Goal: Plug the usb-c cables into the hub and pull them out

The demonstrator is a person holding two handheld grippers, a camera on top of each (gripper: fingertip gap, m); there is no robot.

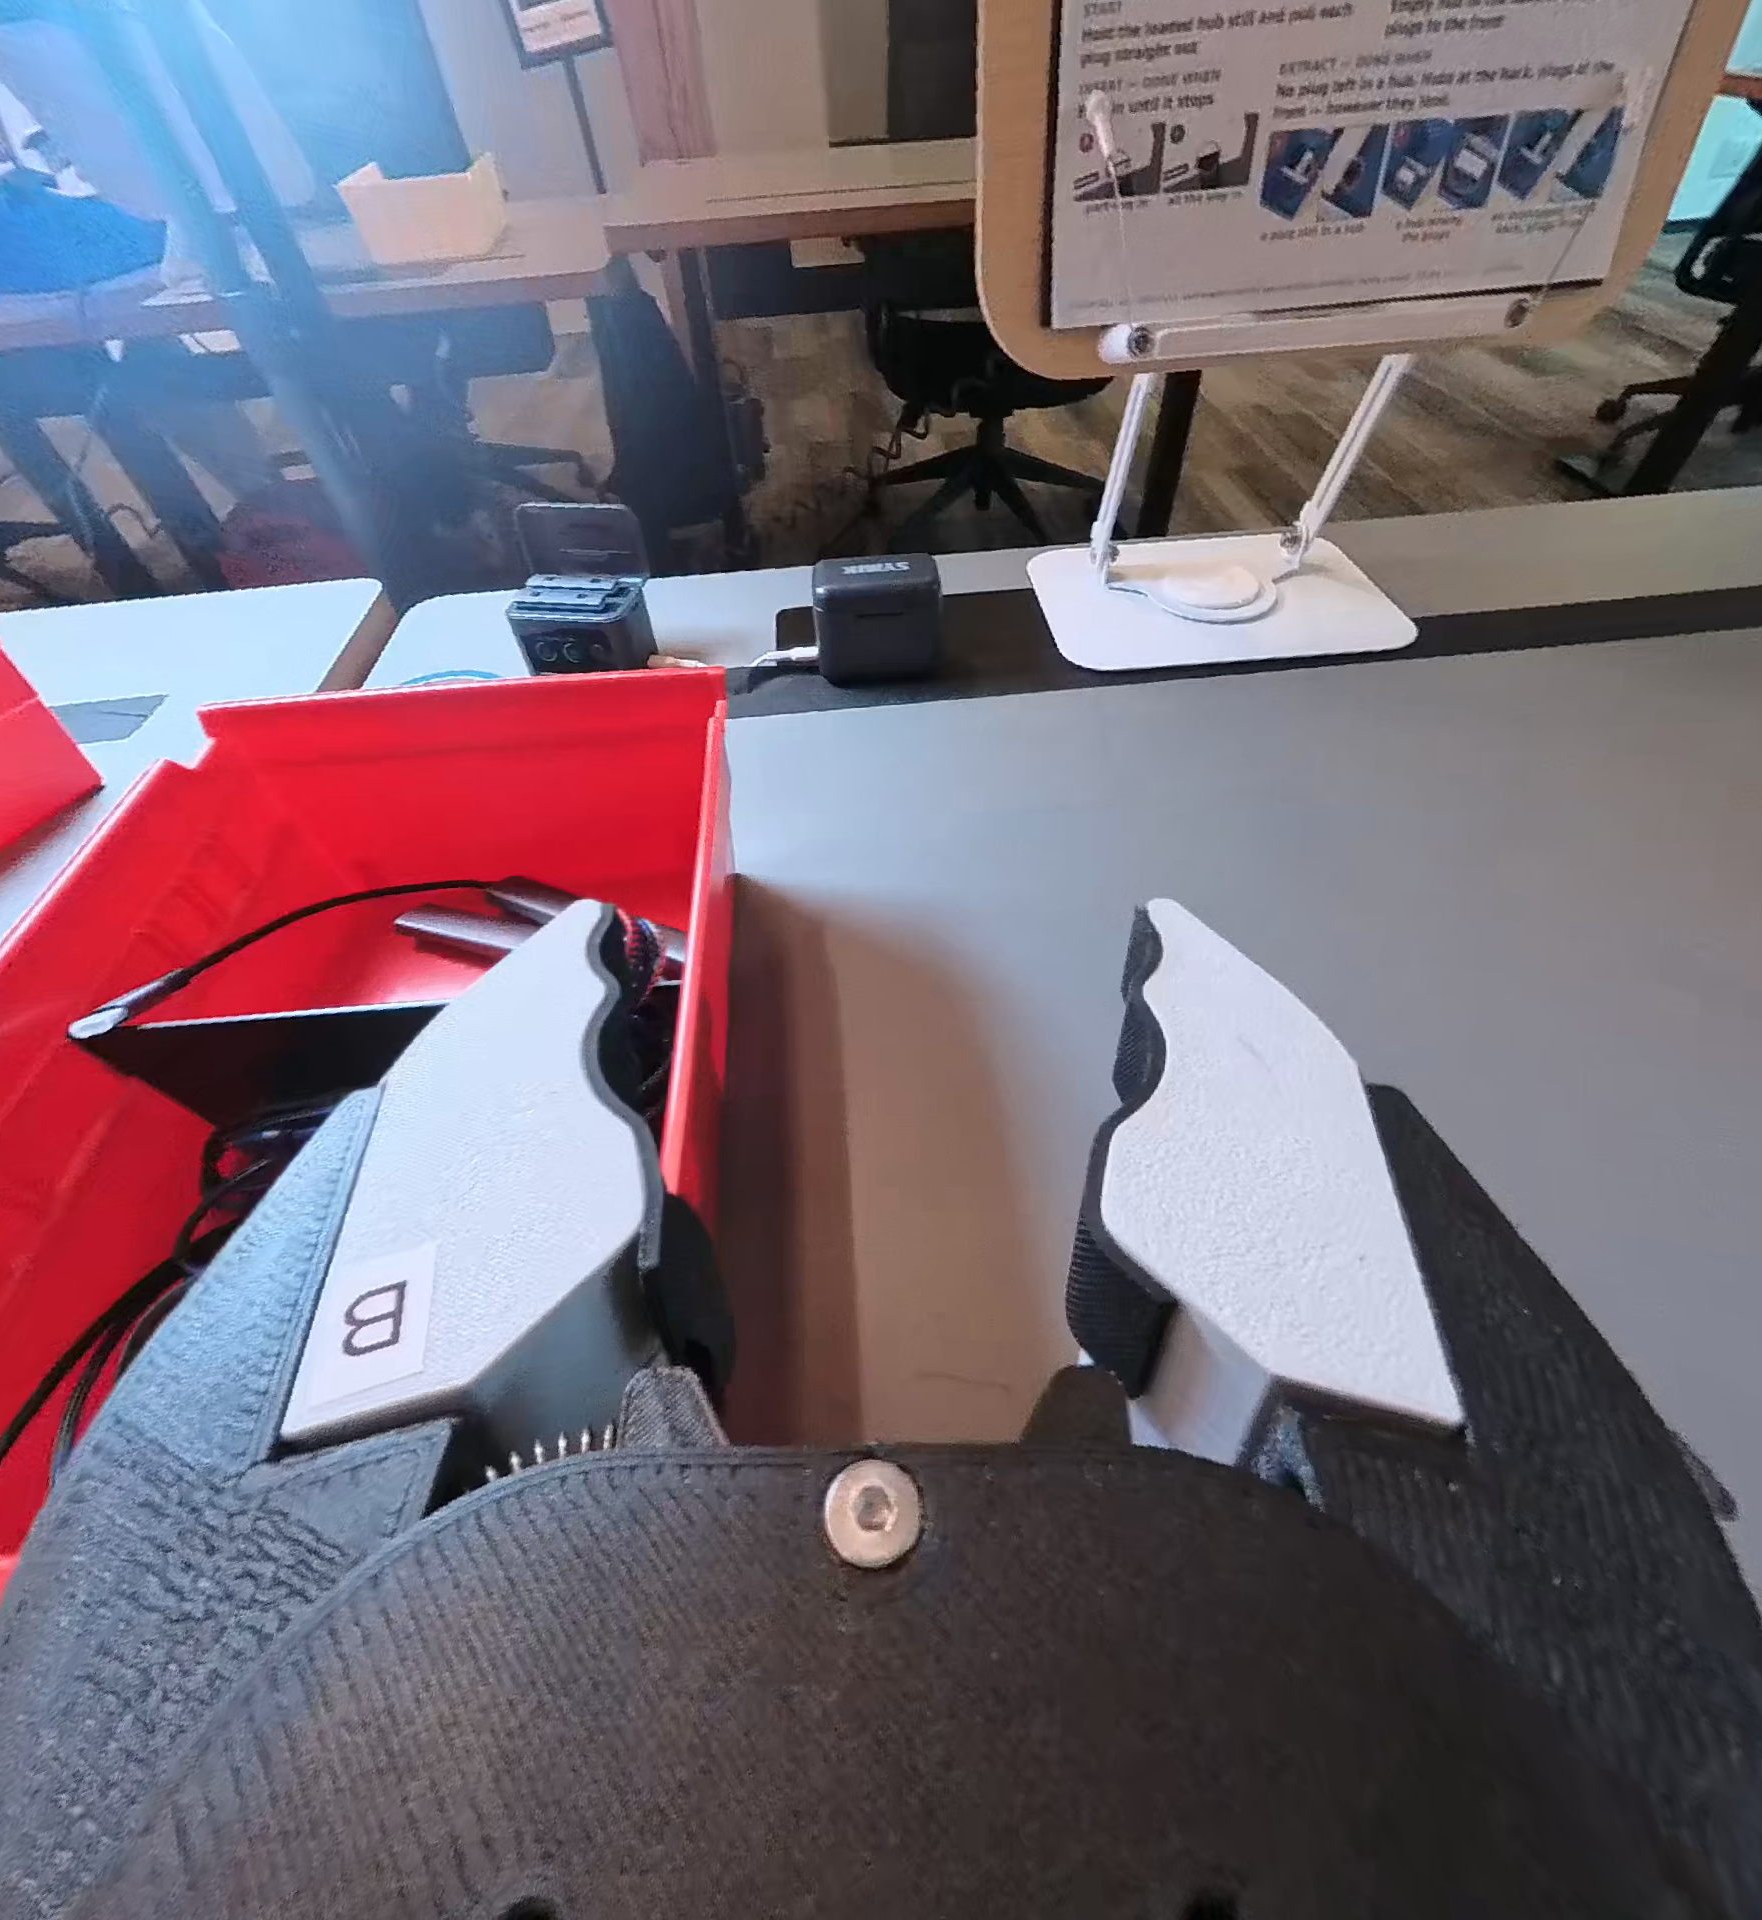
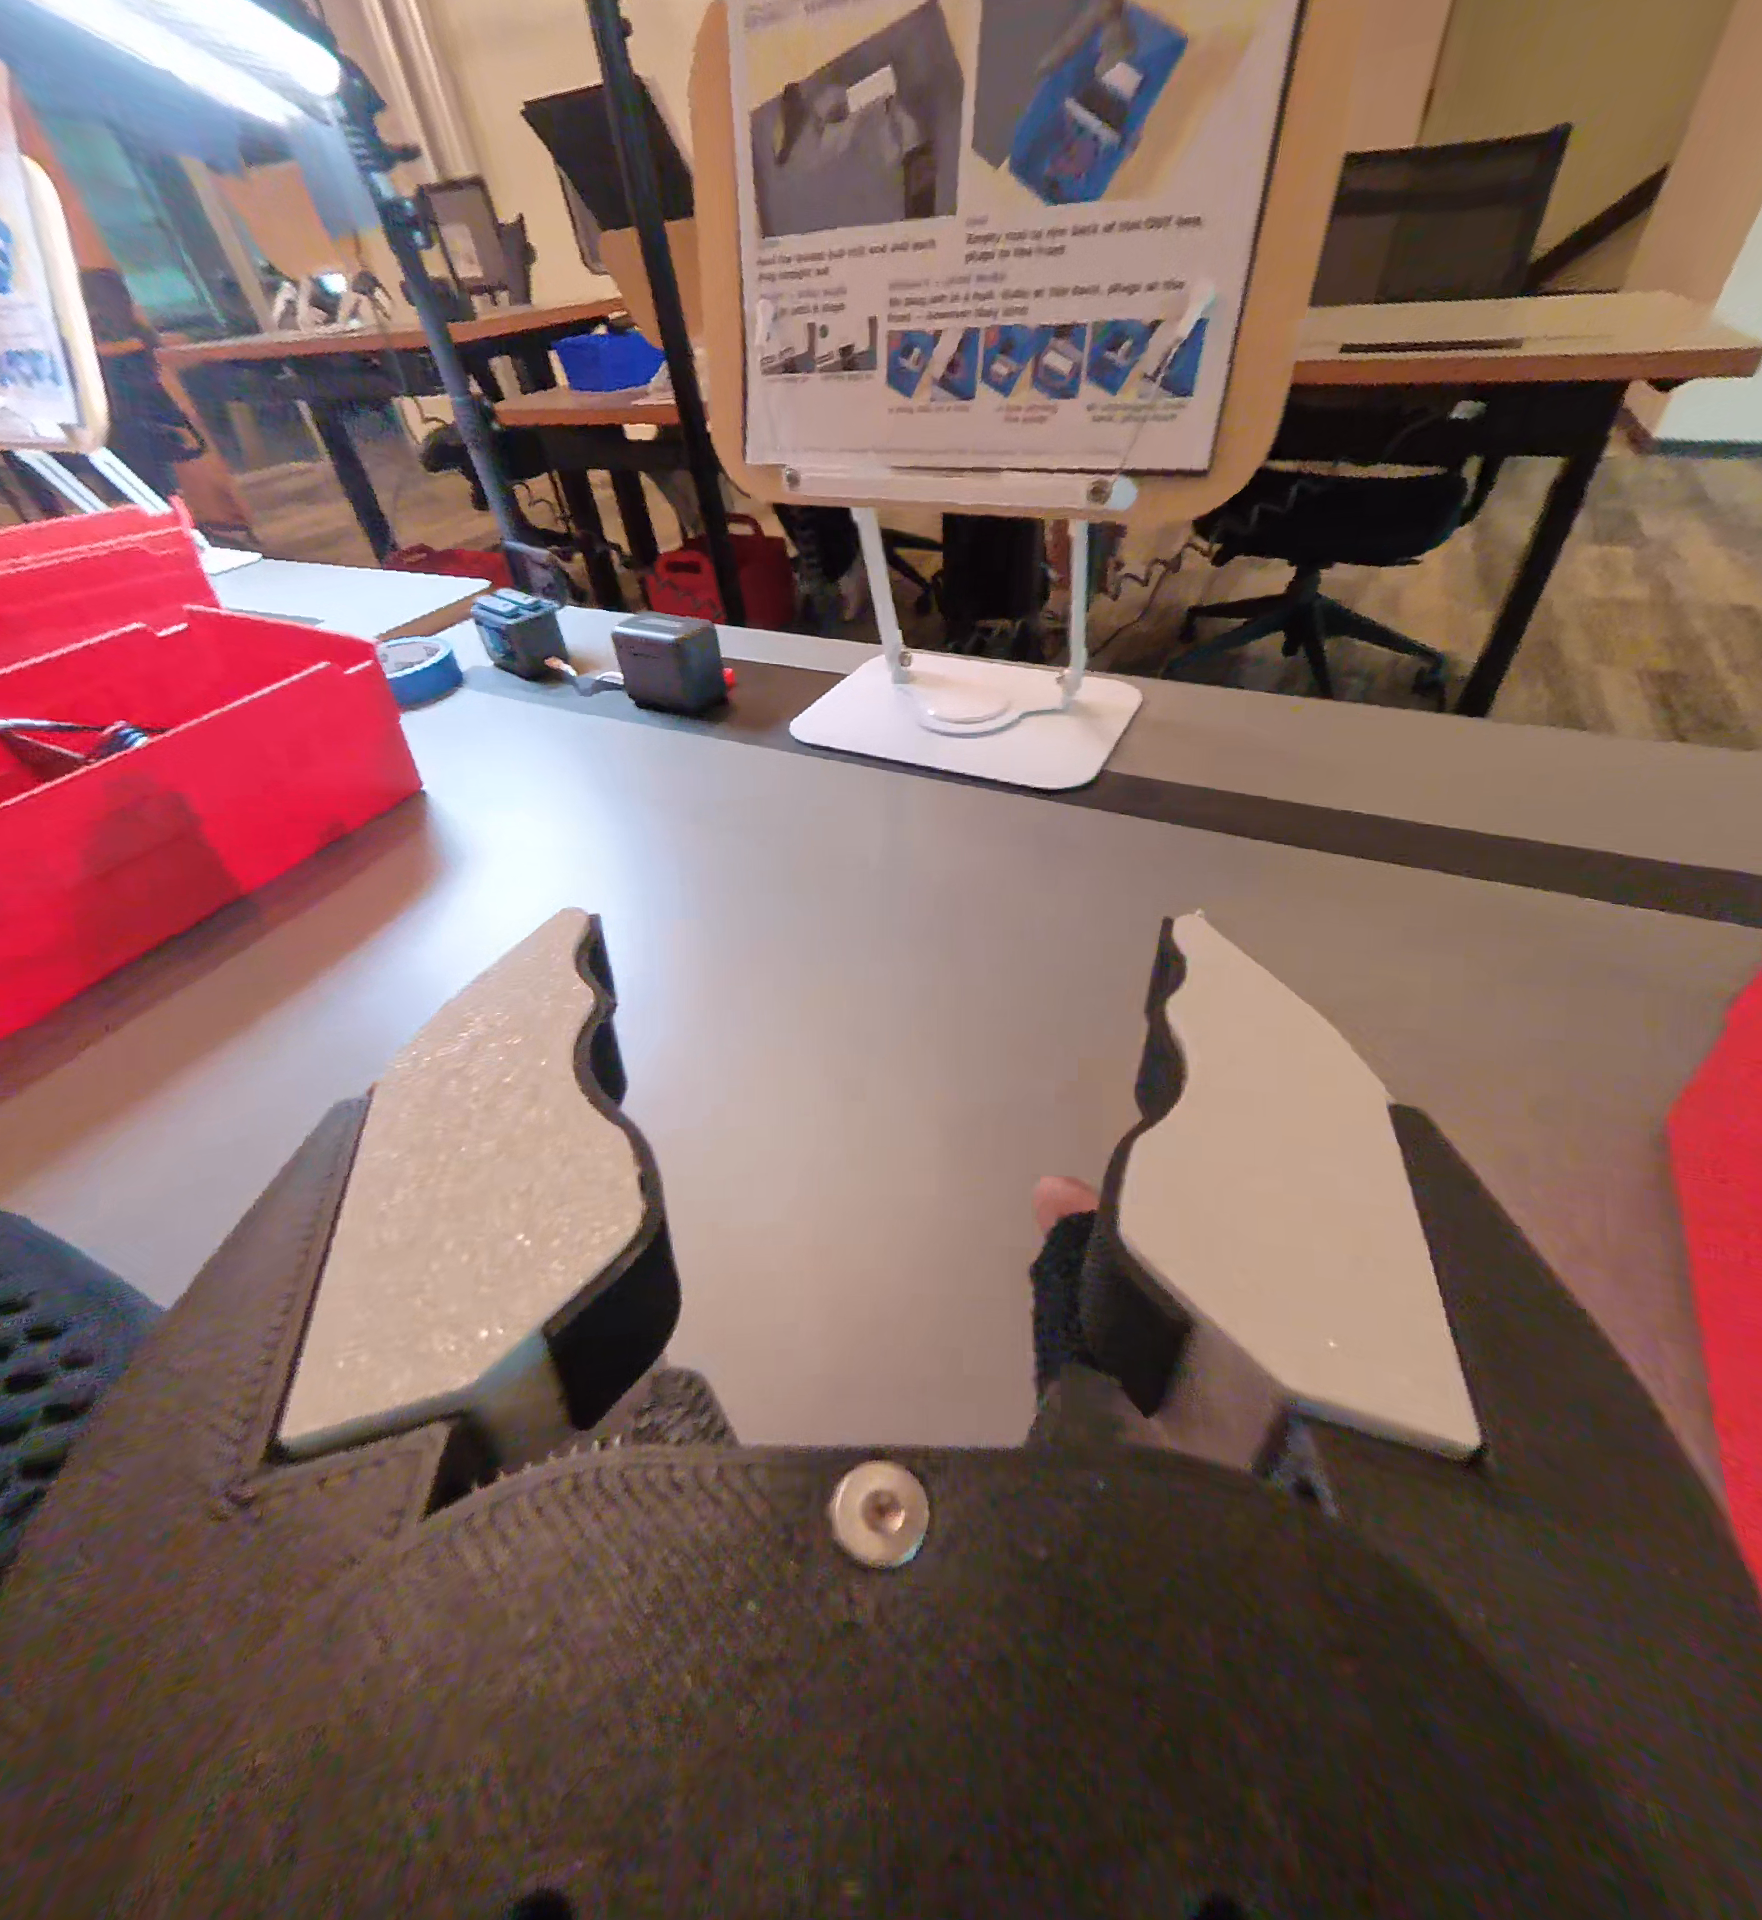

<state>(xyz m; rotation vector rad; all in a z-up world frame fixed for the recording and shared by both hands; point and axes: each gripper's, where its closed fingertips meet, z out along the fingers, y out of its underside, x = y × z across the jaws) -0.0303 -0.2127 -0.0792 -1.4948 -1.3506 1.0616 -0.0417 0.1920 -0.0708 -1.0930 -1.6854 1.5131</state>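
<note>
Left wrist view: grey bench point(image 1: 1272, 831), red bin point(image 1: 461, 790) at left holding black cables point(image 1: 264, 925) and grey hubs point(image 1: 461, 928); left tool point(image 1: 877, 914) released, straddling bin's right wall. Right tool point(image 2: 882, 920) released above bare bench.

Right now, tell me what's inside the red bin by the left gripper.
Inside the red bin: a thin black cable, grey metal hubs, a braided red-blue cable and a black divider. The left gripper, jaws open, covers the near end.
</note>
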